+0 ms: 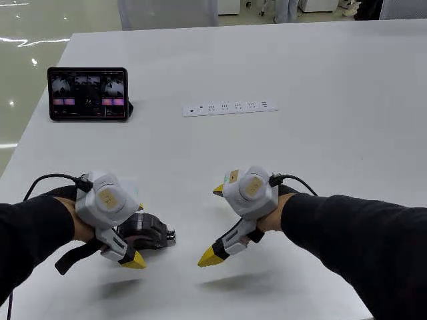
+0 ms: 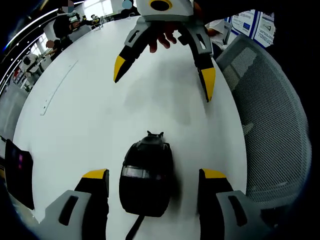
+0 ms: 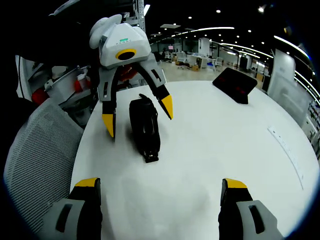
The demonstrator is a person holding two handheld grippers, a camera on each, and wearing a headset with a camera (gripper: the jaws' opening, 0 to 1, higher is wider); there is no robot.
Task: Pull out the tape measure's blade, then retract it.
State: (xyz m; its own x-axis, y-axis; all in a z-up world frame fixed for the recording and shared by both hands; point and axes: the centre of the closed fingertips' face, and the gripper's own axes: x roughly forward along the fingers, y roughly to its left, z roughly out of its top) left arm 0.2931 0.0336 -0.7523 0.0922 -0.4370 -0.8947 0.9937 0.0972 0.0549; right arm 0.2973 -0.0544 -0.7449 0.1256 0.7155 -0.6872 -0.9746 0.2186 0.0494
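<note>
Left gripper fingers flank tape measure, not touching.

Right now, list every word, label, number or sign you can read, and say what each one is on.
Nothing reads clearly enough to quote.
Green label on the left claw: blurred.
Yellow sticker on the right claw: too small.
Tablet screen: too small.
Posters, blue and white: blurred.
Tape measure window: unreadable.
</note>
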